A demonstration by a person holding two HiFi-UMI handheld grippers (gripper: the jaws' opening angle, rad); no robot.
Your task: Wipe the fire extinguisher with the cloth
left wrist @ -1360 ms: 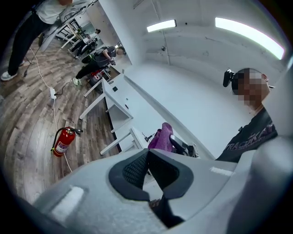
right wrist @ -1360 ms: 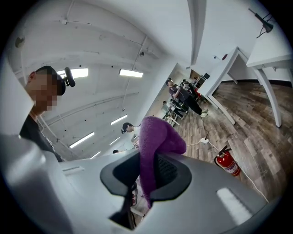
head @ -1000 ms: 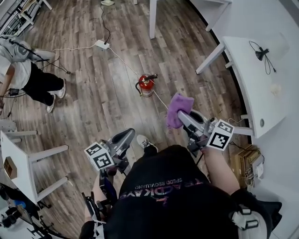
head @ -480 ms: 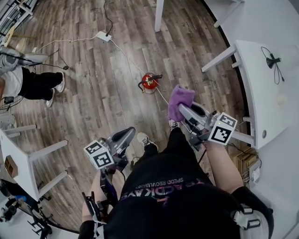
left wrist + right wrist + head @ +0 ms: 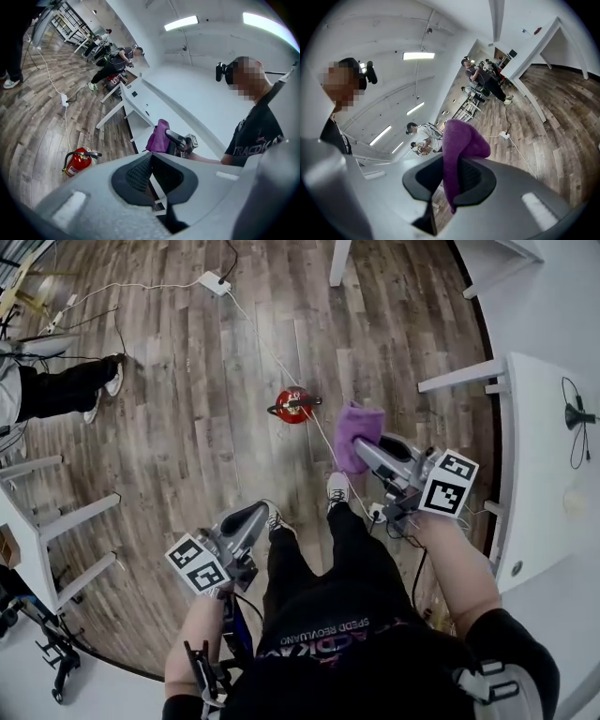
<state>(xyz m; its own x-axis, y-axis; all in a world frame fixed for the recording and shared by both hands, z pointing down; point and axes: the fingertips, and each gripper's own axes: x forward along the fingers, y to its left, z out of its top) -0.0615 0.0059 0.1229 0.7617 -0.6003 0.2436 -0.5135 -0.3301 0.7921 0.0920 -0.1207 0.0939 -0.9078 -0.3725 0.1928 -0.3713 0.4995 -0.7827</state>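
Fire extinguisher (image 5: 292,405) now stands closer beyond my right gripper (image 5: 364,450), its fingers pinching the cloth (image 5: 354,426), left gripper (image 5: 253,516) clenched empty, so wiping nears.

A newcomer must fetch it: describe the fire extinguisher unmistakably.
Start on the wood-plank floor between the white desks. Follow the white cable from the power strip toward the person's shoes; the fire extinguisher stands beside it. It is the only red thing there, with a black hose.
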